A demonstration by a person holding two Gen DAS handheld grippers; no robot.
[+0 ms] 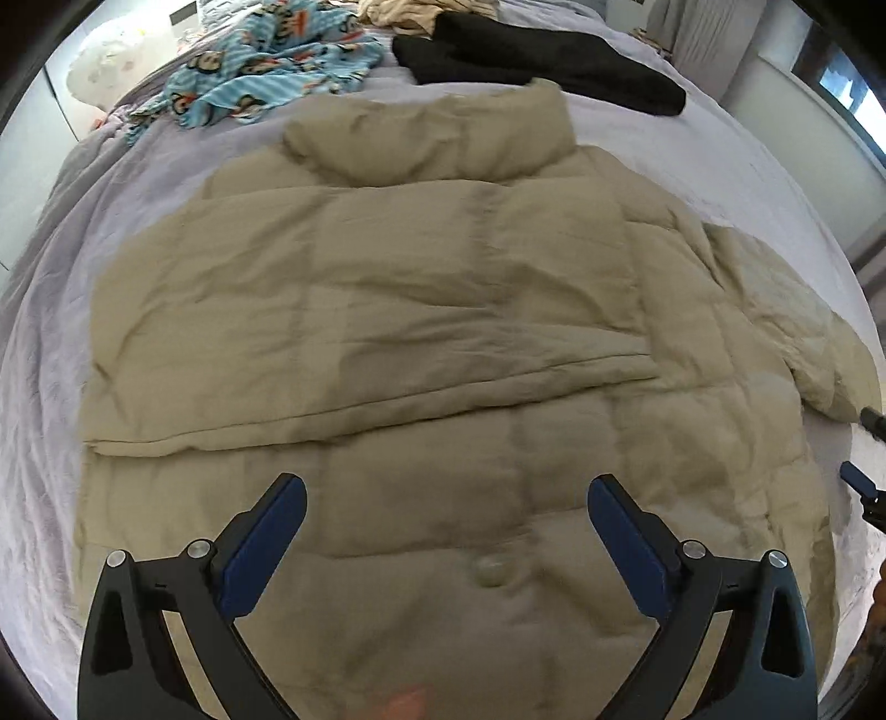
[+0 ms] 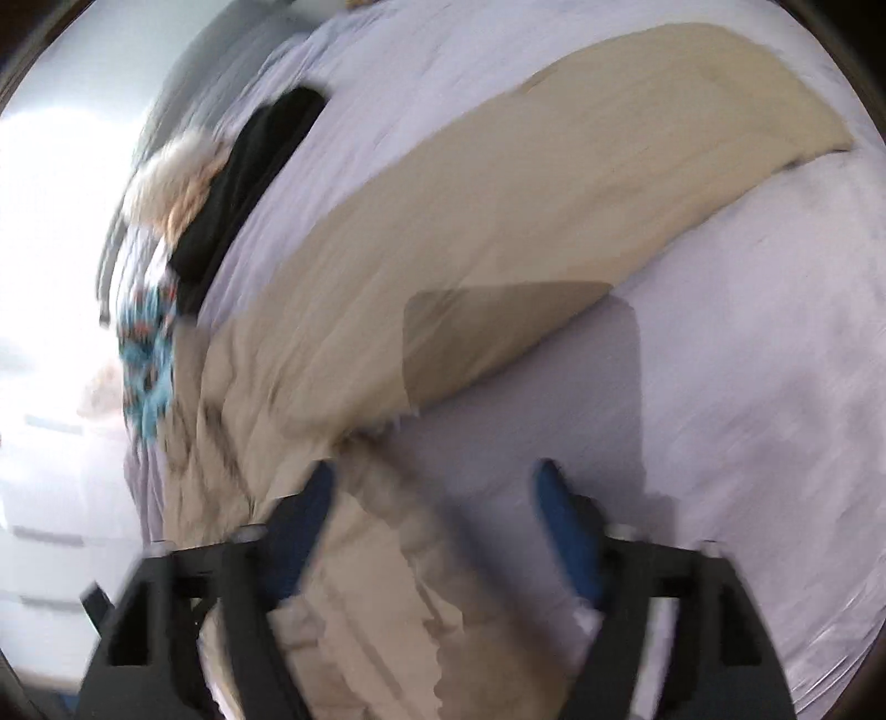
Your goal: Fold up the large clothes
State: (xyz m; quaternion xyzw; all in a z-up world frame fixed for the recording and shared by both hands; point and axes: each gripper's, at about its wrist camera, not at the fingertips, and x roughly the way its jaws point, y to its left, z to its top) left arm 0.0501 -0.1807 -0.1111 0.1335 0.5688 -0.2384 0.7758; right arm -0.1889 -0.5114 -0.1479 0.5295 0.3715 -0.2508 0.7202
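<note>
A large beige puffer jacket (image 1: 421, 310) lies spread on a lilac bedsheet (image 1: 50, 421), collar far, hem near. Its left sleeve is folded across the body; the right sleeve (image 1: 786, 310) sticks out to the right. My left gripper (image 1: 446, 498) is open and empty, hovering over the jacket's lower front near a button (image 1: 491, 570). My right gripper (image 2: 434, 482) is open over the jacket's edge (image 2: 387, 554) and the sheet (image 2: 747, 387); that view is motion-blurred. The outstretched sleeve (image 2: 581, 183) runs up to the right there. The right gripper's fingertips (image 1: 855, 482) show at the left wrist view's right edge.
A black garment (image 1: 531, 61), a blue patterned fleece (image 1: 266, 66) and a tan cloth pile (image 1: 398, 14) lie at the bed's far end. A white stuffed item (image 1: 111, 55) sits far left. The black garment (image 2: 238, 183) and fleece (image 2: 149, 343) show blurred in the right wrist view.
</note>
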